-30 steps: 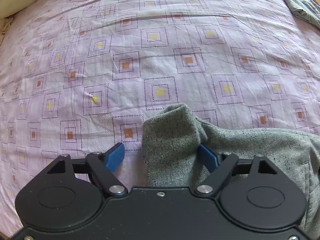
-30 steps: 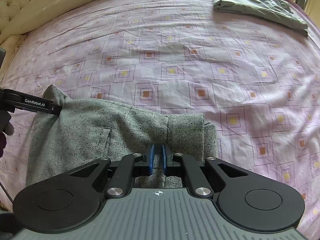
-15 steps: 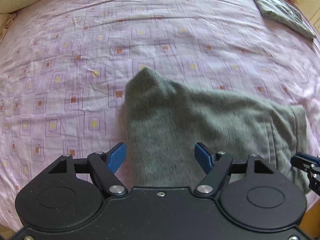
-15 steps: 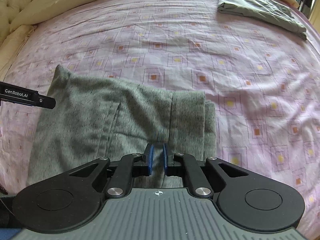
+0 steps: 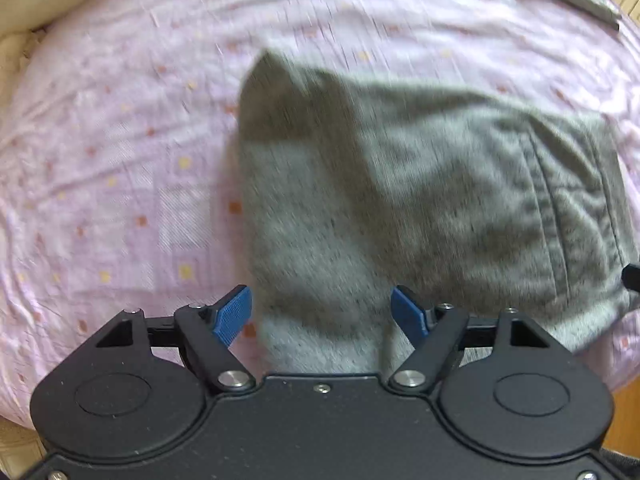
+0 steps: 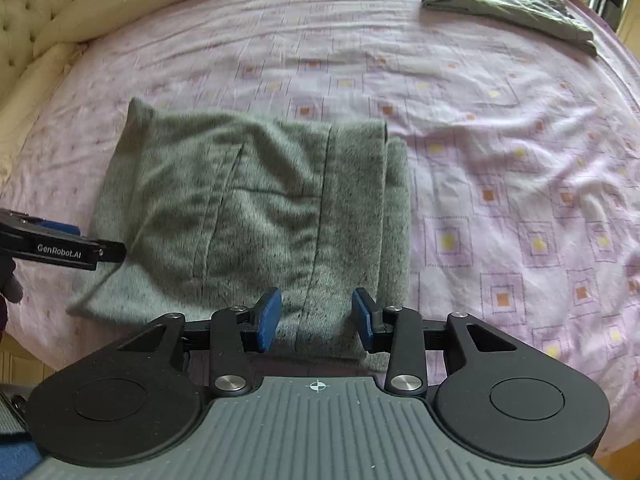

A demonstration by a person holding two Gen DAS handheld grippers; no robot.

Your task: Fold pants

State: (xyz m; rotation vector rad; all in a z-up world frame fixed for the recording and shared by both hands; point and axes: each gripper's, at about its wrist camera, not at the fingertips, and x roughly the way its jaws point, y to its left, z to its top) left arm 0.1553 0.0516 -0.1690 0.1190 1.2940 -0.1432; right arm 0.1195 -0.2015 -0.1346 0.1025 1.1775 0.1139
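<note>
the grey pants [image 6: 256, 216] lie folded into a compact rectangle on the bed [image 6: 500, 168], near its front edge, with the stacked fold edges on the right side of the bundle and a pointed corner sticking up at the far left. the bundle's long axis looks to run across the view from the right wrist camera, left to right, though it is nearly square.

the right gripper [image 6: 316, 316] hangs over the near edge of the bundle, jaws spread to a medium gap and holding nothing, the cloth just ahead of and below its pads. the left gripper [image 5: 322, 314] is wide apart, also empty, straddling the near left end of the same bundle; this view is motion-blurred, so whether its pads touch the fabric cannot be told. in the right camera the left gripper's arm shows at the bundle's left edge.

a second folded greenish cloth [image 6: 508, 4] sits well apart at the far right corner of the bed.

judged from the layers, the folding looks close to done. both grippers sit at the near edge, one to each end, so either a last fold away from the person or a lift would start there.
</note>
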